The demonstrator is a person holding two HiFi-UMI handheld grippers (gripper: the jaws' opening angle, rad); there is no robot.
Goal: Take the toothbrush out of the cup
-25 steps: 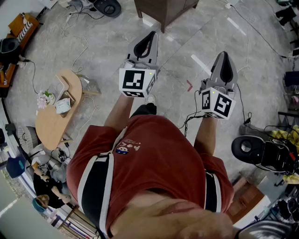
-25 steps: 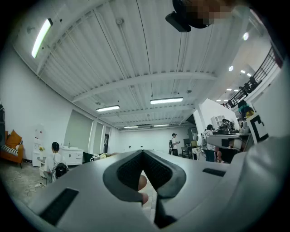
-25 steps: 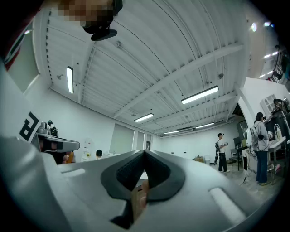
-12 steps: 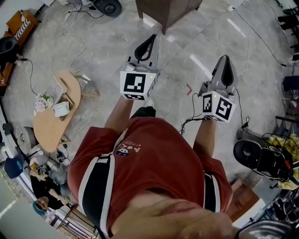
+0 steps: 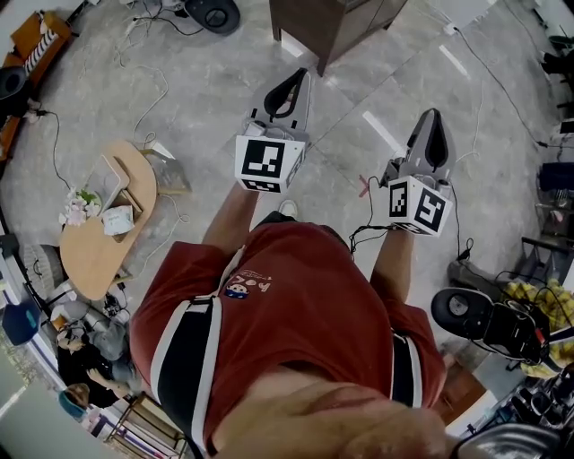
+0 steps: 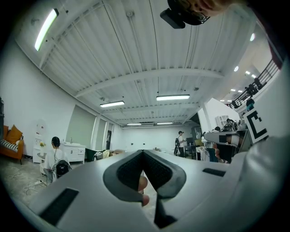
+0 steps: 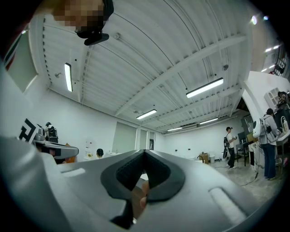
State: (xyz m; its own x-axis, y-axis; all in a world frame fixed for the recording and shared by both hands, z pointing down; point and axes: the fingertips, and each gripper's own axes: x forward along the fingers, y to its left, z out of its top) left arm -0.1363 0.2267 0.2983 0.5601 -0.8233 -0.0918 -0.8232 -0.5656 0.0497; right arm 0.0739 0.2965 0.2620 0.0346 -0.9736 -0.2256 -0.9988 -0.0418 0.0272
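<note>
No toothbrush and no cup shows in any view. In the head view my left gripper (image 5: 290, 81) and right gripper (image 5: 430, 124) are held out side by side above a grey stone floor (image 5: 197, 99), in front of a person in a red shirt (image 5: 287, 305). Both pairs of jaws are pressed together with nothing between them. The left gripper view has its shut gripper (image 6: 142, 152) pointing level into a big white hall. In the right gripper view the shut gripper (image 7: 144, 152) points slightly upward at the ceiling.
A dark brown table (image 5: 327, 22) stands straight ahead. At the left is a small wooden table (image 5: 94, 242) with flowers and a box. Cables (image 5: 157, 85) run over the floor. A black round device (image 5: 466, 309) sits at the right. People stand far off (image 7: 230, 147).
The floor has slid toward me under the grippers: the brown table ahead is nearer and the black device at the right has shifted left and down. Both grippers stay shut, held as before.
</note>
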